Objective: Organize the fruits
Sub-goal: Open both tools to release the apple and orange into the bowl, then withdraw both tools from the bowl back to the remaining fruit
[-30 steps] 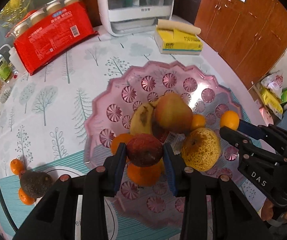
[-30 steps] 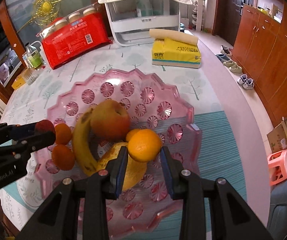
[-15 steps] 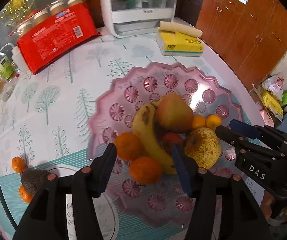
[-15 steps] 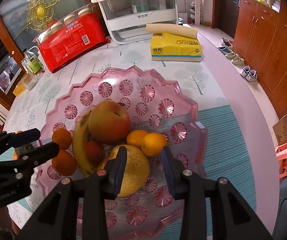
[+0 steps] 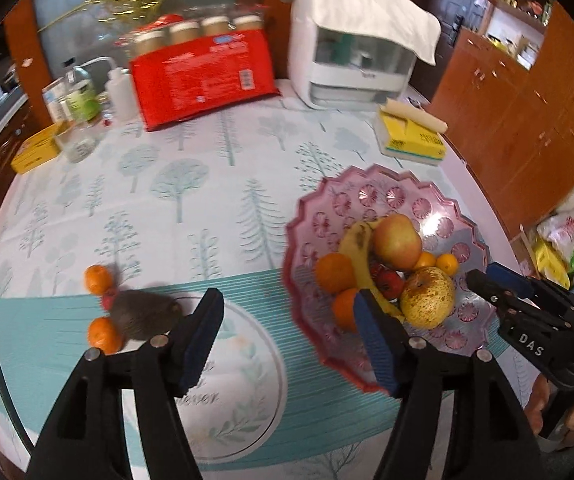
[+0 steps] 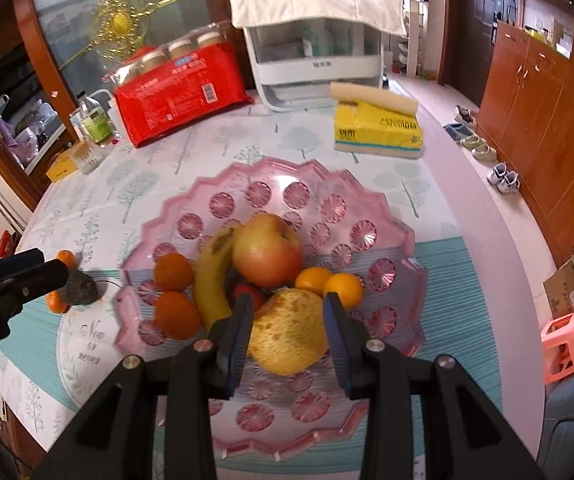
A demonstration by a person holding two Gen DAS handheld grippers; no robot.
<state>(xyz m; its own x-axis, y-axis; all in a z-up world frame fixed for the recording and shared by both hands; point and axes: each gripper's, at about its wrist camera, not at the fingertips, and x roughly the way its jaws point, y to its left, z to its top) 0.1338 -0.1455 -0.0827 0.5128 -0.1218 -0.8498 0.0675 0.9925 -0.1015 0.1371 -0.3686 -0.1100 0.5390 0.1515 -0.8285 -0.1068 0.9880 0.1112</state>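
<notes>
A pink scalloped fruit plate (image 6: 383, 216) holds an apple (image 6: 267, 250), a banana (image 6: 211, 280), a spotted yellow pear (image 6: 291, 332), several oranges and a small red fruit (image 6: 249, 292). The plate also shows in the left wrist view (image 5: 367, 192). My left gripper (image 5: 287, 314) is open and empty, above the table left of the plate. A dark avocado (image 5: 143, 314), two small oranges (image 5: 99, 279) and a small red fruit lie on the table to its left. My right gripper (image 6: 289, 320) is open and empty, above the pear.
A red snack pack (image 6: 179, 84), a white appliance under a cloth (image 6: 315, 40), a yellow tissue pack (image 6: 379, 132) and bottles (image 6: 95, 120) stand at the back of the round table. A pink stool (image 6: 567, 338) and wooden cabinets are off to the right.
Both grippers opened and let go of their fruit: the small red fruit and an orange now lie on the plate. The left gripper has pulled back and swung left toward the avocado.
</notes>
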